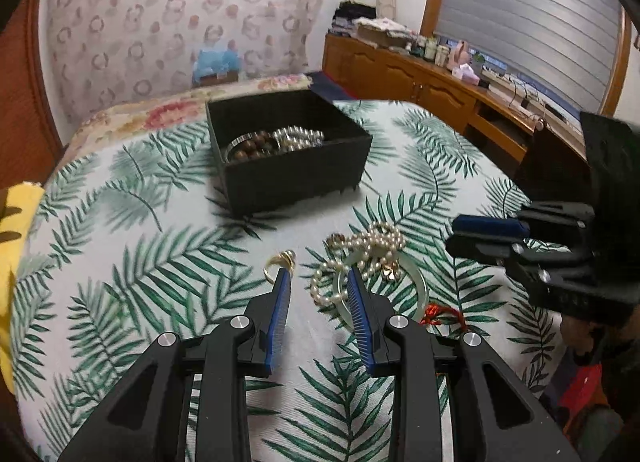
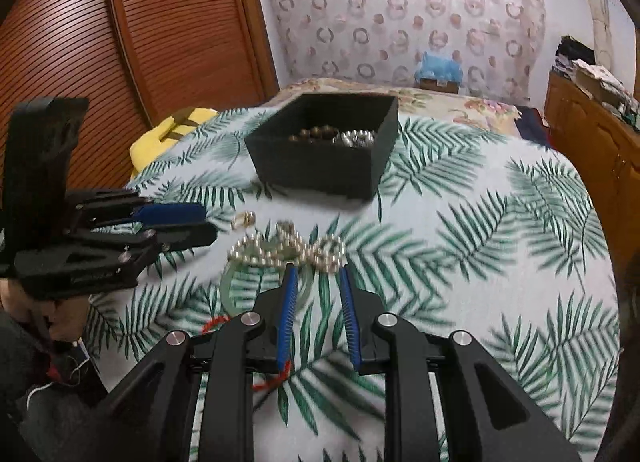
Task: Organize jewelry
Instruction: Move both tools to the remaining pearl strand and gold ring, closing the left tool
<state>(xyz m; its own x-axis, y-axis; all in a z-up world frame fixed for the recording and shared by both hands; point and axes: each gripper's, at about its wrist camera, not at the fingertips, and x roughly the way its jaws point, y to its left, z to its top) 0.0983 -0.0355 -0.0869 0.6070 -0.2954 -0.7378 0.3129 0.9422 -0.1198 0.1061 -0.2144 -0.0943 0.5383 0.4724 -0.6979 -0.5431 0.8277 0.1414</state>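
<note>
Both pairs of fingers stand apart with nothing between them: your left gripper (image 1: 319,276) hangs low over the bed (image 1: 168,230) between the gold ring (image 1: 282,262) and the jewelry heap, and your right gripper (image 2: 318,274) comes at that heap from the other side. You hold them this way, I judge, to be ready to close on one piece. What remains to sort lies loose on the leaf-print cover: a pearl necklace (image 1: 368,250) coiled in loops over a pale green bangle (image 1: 420,294) lying flat, with a red cord (image 1: 442,316) just beside it. The coil has no clear long axis. Well beyond them sits the black box (image 1: 292,146), open top upward, already holding wooden beads (image 1: 252,150) and more pearls.
</note>
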